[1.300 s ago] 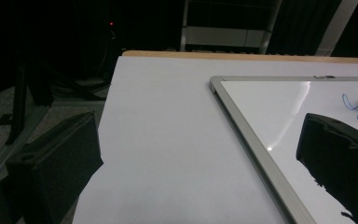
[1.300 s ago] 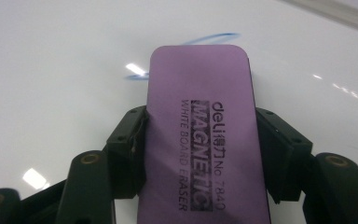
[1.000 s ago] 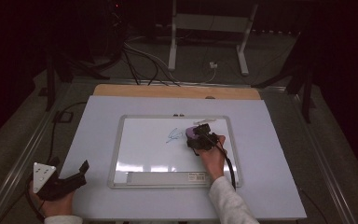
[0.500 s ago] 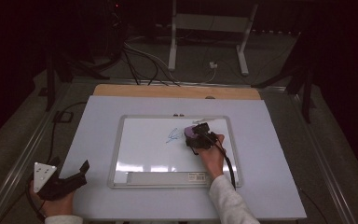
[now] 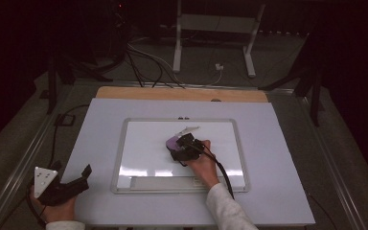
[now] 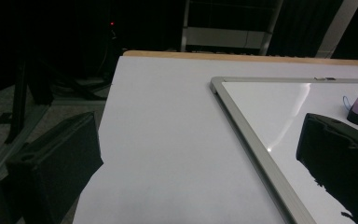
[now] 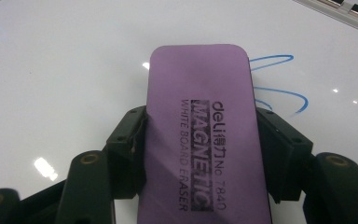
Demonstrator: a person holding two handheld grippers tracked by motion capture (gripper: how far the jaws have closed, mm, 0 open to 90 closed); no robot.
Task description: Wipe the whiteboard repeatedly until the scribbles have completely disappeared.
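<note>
Gripping the light, stiff purple eraser (image 7: 198,130) by its long sides — my right gripper (image 7: 200,135) clamps mid-body, blue marks (image 7: 279,79) at two o'clock.

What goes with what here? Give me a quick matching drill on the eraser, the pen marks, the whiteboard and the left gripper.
Column one:
1. purple whiteboard eraser
2. blue pen marks
3. whiteboard
4. left gripper

Column two:
a. lying flat on the white tabletop
b. off the board, near the table's front left corner
c. clamped between the jaws of the right gripper
d. on the board just past the eraser

Pairs: 1-c, 2-d, 3-a, 4-b
</note>
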